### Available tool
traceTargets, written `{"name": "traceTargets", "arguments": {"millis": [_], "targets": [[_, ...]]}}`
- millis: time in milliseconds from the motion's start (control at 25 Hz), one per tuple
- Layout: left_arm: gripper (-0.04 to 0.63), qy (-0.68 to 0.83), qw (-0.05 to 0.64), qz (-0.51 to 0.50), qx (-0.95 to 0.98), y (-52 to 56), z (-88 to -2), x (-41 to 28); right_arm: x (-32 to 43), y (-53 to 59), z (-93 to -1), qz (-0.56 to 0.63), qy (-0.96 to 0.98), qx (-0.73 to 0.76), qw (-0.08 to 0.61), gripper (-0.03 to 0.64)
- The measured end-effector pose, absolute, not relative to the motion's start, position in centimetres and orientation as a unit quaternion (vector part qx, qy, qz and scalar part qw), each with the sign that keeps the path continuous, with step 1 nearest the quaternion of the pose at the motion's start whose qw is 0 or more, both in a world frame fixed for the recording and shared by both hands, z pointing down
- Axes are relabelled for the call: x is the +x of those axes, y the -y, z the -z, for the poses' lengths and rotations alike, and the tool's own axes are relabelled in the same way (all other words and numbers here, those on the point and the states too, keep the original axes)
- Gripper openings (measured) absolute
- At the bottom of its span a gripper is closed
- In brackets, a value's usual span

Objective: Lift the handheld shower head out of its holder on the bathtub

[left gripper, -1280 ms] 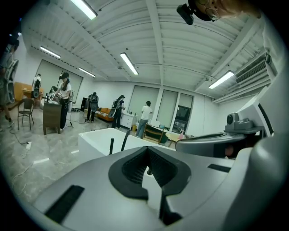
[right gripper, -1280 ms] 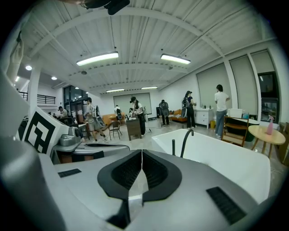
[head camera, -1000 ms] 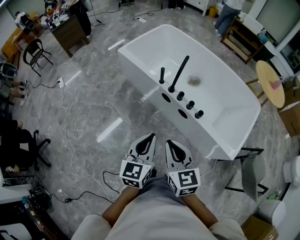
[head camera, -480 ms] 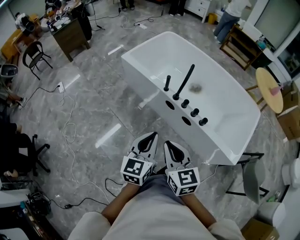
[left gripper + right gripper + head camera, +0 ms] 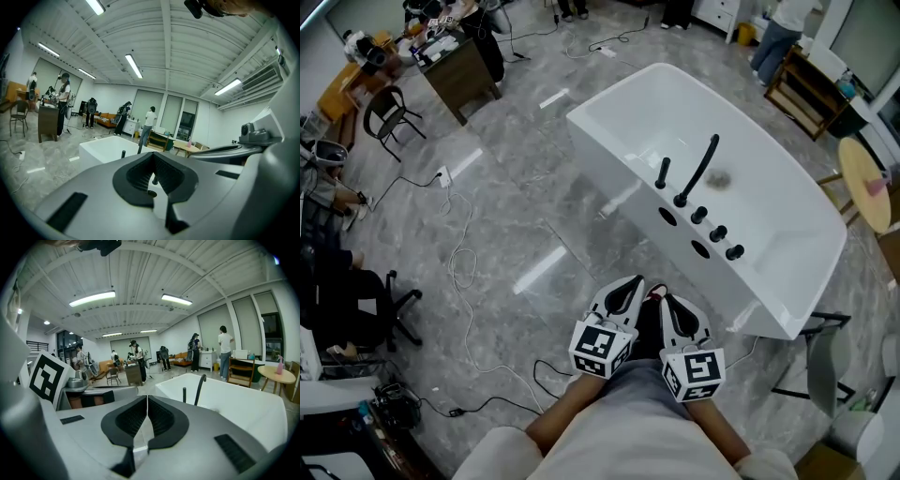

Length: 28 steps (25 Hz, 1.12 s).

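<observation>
A white bathtub (image 5: 787, 225) stands on the grey marble floor ahead of me. On its near rim a short black upright rod, the handheld shower head (image 5: 662, 172), stands in its holder beside a tall curved black spout (image 5: 698, 169) and three black knobs (image 5: 717, 233). My left gripper (image 5: 623, 292) and right gripper (image 5: 675, 314) are held side by side short of the tub, both shut and empty. The shower head (image 5: 183, 394) and spout (image 5: 200, 387) show beyond the right gripper (image 5: 147, 401). The left gripper (image 5: 153, 159) also faces the tub (image 5: 101, 145).
Loose cables (image 5: 459, 272) trail over the floor to my left. A dark desk (image 5: 459, 61) and chair (image 5: 389, 112) stand at the far left, a round wooden table (image 5: 867, 178) at the right. A black frame (image 5: 820, 323) stands by the tub's near end. People are at the back.
Both grippers have moved forward toward the tub, still side by side and shut. The tub now lies further right and nearer in the head view.
</observation>
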<state>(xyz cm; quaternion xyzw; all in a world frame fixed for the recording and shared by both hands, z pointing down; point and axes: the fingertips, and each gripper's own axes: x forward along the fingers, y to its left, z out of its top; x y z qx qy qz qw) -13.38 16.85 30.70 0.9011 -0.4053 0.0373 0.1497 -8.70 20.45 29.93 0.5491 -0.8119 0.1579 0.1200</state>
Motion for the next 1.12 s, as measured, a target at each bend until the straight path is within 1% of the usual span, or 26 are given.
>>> {"name": "traceTargets", "arguments": {"millis": [360,920,1120], "targets": [[0.006,0.396,0.153,-0.055,0.904,-12.5,-31.3,-10.9,-6.6,-15.4,-30.1,-0.169,0.807,0.554,0.113,0.020],[0.006,0.371,0.202,-0.076,0.903,-3.4,-34.6,-5.3,-2.0,-5.5,-32.8,-0.209,0.793,0.556,0.138,0.020],[0.006,0.363,0.208,-0.088,0.904,0.0,-35.1,-3.6,-1.1,-1.6,-33.2,-0.216,0.794,0.552,0.136,0.021]]}}
